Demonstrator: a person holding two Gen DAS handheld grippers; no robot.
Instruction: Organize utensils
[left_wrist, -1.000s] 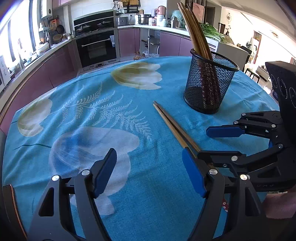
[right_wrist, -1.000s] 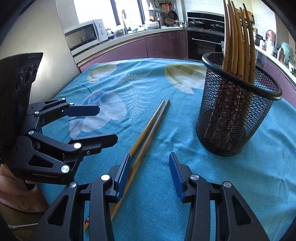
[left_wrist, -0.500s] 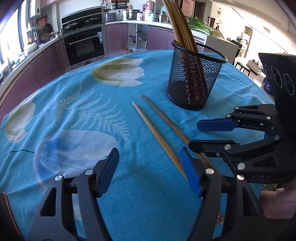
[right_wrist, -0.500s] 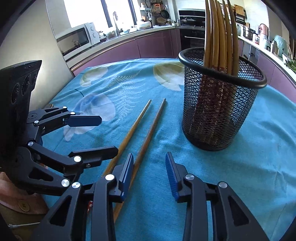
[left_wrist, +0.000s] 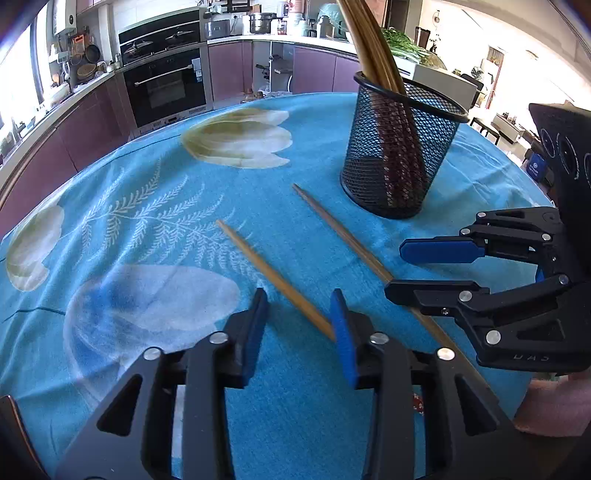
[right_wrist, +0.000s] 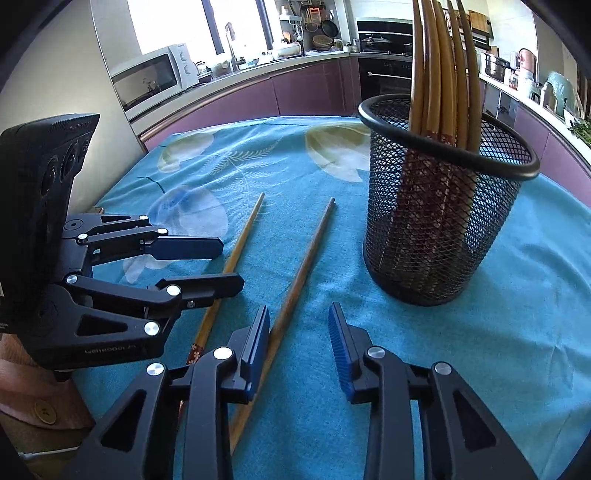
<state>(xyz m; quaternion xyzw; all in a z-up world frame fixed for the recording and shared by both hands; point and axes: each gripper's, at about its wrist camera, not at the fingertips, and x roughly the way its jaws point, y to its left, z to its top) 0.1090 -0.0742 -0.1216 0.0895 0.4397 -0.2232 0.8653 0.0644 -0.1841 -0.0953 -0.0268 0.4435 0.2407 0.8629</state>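
Two loose chopsticks lie flat on the blue tablecloth (left_wrist: 155, 229), apart from each other and roughly parallel, tips pointing away from the grippers. The left chopstick (left_wrist: 275, 278) lies nearer the fern print on the cloth; its near end runs in between the fingers of the left gripper (left_wrist: 300, 325), close against the right-hand pad; contact cannot be confirmed. The right chopstick (left_wrist: 343, 236) lies closer to the mesh holder (left_wrist: 397, 158), its tip just short of the holder's base, not touching it. In the right wrist view the same two pieces show as left chopstick (right_wrist: 236, 258) and right chopstick (right_wrist: 301, 273); the right one passes under the left-hand pad of the right gripper (right_wrist: 298, 339) and continues toward the camera. The left chopstick's patterned end (right_wrist: 195, 350) lies below the left gripper (right_wrist: 225, 264) as seen from this side. Left gripper jaws: parted, nothing clamped. Right gripper (left_wrist: 395, 267) jaws: parted, nothing clamped, both hovering low over the cloth. The mesh holder (right_wrist: 439, 221) stands upright on the cloth and holds a bundle of chopsticks (right_wrist: 439, 70) leaning against its rim, patterned ends down. Behind the table: an oven (left_wrist: 166, 81) and a microwave (right_wrist: 151, 77) on the counter.
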